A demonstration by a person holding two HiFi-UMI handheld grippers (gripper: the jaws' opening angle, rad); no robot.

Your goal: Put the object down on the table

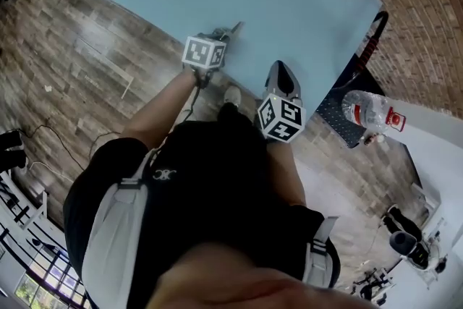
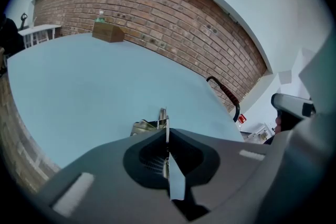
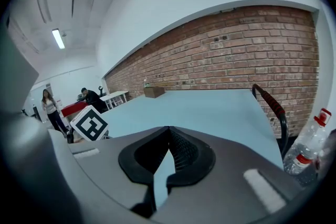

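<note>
The left gripper (image 2: 167,132) is clamped tight on a thin metal object (image 2: 163,116). The object sticks out edge-on just past its tips, above the pale blue counter (image 2: 94,76) that lies ahead and below. In the head view the tips seem only just beyond the counter's near edge, so I would carry the object further in. Then lower it until its underside rests, part the jaws slowly and back straight off. The right gripper (image 3: 168,131), closed on nothing, hangs to its right and is best left there.
</note>
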